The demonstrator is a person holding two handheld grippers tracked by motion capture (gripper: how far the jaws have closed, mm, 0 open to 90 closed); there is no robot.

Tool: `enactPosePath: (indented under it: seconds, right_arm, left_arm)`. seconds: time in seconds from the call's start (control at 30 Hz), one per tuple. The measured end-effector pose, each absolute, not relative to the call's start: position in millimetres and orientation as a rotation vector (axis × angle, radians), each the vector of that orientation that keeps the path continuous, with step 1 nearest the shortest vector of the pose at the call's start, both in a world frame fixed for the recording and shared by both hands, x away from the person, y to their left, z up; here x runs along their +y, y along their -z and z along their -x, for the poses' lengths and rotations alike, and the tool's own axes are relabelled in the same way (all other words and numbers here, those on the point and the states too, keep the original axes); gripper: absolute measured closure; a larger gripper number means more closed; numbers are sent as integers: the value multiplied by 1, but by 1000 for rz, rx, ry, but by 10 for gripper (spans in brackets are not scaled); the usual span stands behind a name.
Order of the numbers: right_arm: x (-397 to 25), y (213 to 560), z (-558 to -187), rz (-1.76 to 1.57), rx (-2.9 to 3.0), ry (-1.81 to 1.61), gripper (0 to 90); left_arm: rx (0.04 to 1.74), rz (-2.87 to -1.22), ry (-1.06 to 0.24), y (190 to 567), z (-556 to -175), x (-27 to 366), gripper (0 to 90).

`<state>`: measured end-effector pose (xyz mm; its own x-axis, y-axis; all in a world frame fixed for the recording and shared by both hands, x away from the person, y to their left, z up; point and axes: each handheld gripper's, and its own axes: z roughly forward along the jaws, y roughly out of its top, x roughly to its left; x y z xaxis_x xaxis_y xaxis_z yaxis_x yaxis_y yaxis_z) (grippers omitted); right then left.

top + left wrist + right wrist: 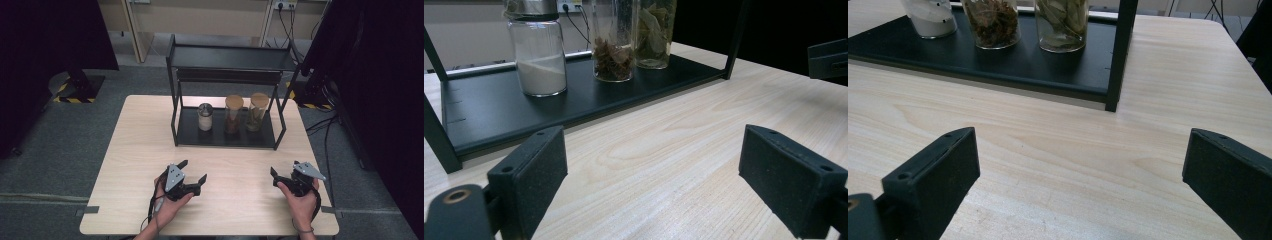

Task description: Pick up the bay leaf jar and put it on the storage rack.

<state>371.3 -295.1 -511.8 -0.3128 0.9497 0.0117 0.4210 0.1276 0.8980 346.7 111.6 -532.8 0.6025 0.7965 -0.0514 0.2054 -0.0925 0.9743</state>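
Both the left hand-held gripper (pixel 190 171) and right hand-held gripper (pixel 283 171) rest released; approaching the jars (pixel 233 114) level should avoid the rack (pixel 225 137) posts.

Grey carpeted floor (pixel 60 145) all around a pale wooden surface (pixel 145 150). Beige wall (pixel 210 20) at the back, with a socket (pixel 285 5) and dark cables hanging from it. Black panels (pixel 45 35) at both sides; yellow-black hazard tape (pixel 75 99) at their feet. Dim, even light throughout.
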Motion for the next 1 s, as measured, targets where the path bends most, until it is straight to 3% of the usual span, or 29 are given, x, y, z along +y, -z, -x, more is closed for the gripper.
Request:
enactPosePath:
  seconds: [1.0]
  right_arm:
    - [-304, 521, -372, -1355, 1792, -1118, 21]
  left_arm:
    - [850, -1624, -612, 533, -347, 112, 118]
